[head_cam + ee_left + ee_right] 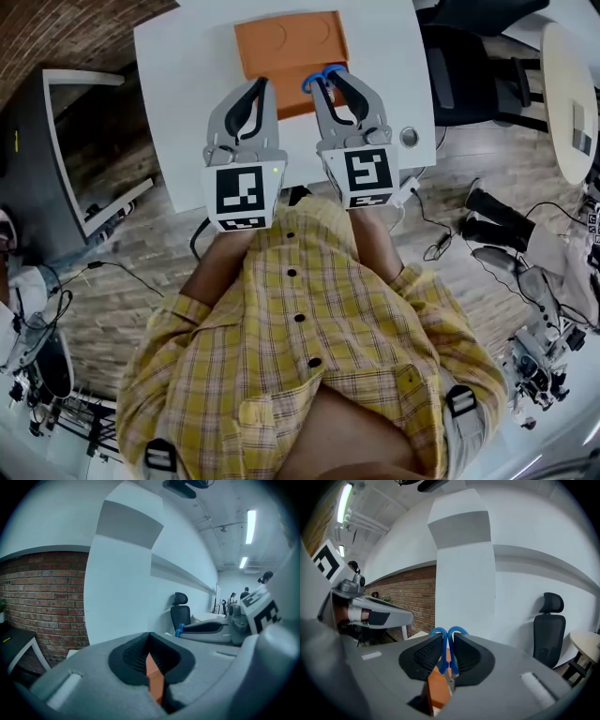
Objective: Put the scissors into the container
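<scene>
In the head view my right gripper (pixel 334 79) is shut on the blue-handled scissors (pixel 322 77), held over the near right edge of the orange container (pixel 286 42) on the white table (pixel 187 75). The right gripper view shows the two blue handle loops (pixel 448 634) pinched between the black pads (pixel 424 656), with the orange container (pixel 439 688) below. My left gripper (pixel 255 94) hovers beside it at the container's near left corner, its jaws together with nothing between them. Through the thin gap in the left gripper view a sliver of the orange container (pixel 153 679) shows.
A round metal fitting (pixel 410 137) sits at the table's right edge. A black office chair (pixel 469 75) stands right of the table and a dark side table (pixel 56 159) to its left. Cables and equipment lie on the wooden floor.
</scene>
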Demonstrator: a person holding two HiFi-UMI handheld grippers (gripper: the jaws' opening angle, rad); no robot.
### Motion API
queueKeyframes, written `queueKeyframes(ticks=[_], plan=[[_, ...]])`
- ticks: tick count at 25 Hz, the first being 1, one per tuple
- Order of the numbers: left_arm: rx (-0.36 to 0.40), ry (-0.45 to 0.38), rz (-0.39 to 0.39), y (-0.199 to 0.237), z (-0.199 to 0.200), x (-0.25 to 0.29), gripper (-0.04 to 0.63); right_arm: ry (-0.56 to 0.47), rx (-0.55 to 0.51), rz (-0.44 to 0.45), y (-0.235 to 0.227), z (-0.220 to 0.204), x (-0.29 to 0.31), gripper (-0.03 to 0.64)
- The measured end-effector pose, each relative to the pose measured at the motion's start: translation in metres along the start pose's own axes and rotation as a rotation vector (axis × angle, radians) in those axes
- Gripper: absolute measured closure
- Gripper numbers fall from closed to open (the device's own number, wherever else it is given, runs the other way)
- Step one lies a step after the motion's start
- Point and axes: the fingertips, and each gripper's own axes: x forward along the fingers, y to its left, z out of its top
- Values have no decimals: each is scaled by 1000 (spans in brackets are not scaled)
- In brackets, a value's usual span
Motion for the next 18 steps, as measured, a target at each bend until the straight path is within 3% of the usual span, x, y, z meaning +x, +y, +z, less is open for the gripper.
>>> queueKeyframes(ticks=[5,18], plan=[[-1,15,19,2,-3,4,594,58,-15,42,0,-11,11,535],[2,39,48,10,-11,6,594,181,-245,168,22,-51,36,537]])
